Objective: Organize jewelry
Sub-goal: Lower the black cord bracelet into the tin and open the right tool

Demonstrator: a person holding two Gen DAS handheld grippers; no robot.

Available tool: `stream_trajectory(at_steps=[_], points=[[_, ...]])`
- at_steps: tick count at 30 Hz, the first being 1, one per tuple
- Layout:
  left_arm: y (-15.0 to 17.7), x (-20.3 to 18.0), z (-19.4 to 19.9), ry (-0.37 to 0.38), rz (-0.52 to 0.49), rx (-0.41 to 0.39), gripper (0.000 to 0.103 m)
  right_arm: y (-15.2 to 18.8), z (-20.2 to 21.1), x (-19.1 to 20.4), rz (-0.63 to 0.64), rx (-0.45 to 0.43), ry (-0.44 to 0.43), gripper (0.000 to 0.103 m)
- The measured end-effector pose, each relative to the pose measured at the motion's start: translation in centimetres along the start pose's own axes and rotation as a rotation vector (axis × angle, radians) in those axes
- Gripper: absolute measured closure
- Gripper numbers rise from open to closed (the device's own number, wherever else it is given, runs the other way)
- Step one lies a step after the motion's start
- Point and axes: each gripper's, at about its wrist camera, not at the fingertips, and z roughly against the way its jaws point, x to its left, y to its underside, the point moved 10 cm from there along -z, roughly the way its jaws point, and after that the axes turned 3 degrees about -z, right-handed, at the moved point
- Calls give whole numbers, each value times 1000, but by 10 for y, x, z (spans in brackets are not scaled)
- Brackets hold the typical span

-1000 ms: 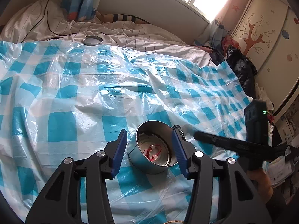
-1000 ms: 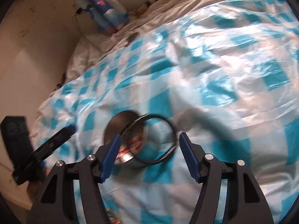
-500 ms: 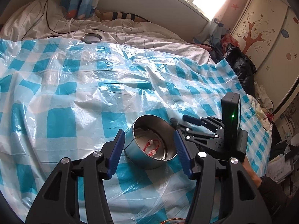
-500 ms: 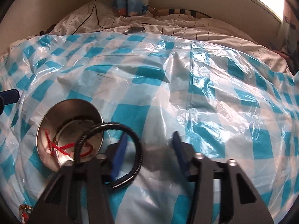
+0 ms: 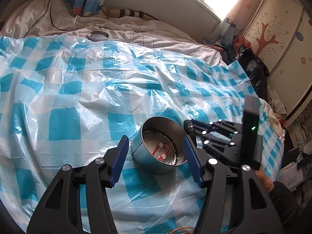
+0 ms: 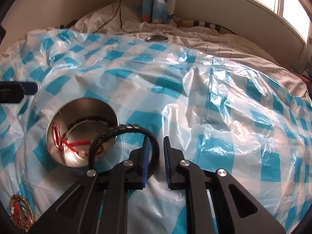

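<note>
I am seeing the round metal tin (image 5: 159, 146) lying lower centre in the left view, tilted so its open mouth is facing up and toward my left gripper (image 5: 156, 157). A red cord with pale beads (image 5: 161, 152) is resting on its floor. My left fingers are spread wide, one on either side of the tin, and I cannot tell whether they are touching its wall.

In the right view the tin (image 6: 81, 132) is sitting at centre left. The black braided bracelet (image 6: 124, 142) is standing as an arched loop, its long axis running left to right, its left end leaning over the tin's rim. My right gripper (image 6: 157, 156) is nearly closed, pinching the bracelet's right side against the left pad (image 6: 145, 156), with a narrow gap remaining beside the right pad.

Everything is resting on a blue-checked plastic sheet (image 6: 224, 101).
</note>
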Motion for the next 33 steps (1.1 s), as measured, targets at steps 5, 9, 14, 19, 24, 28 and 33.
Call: stream_trajectory(at_steps=[5, 9, 14, 19, 24, 28, 33], points=[[1, 2, -1, -3, 2, 2, 47, 1, -2, -2, 5, 3, 20, 93], [2, 3, -3, -4, 1, 9, 46, -11, 15, -14, -70, -42, -4, 93], [3, 4, -3, -11, 0, 11, 46, -29, 37, -3, -117, -85, -74, 93], [2, 12, -2, -21, 26, 6, 44, -47, 56, 20, -100, -131, -114, 93], [3, 18, -3, -33, 45, 11, 43, -58, 71, 35, -103, -175, -148, 93], [2, 23, -3, -34, 67, 8, 43, -60, 67, 45, -102, -156, -160, 93], [1, 28, 0, -43, 85, 0, 41, -41, 40, 66, -43, -57, -136, 92]])
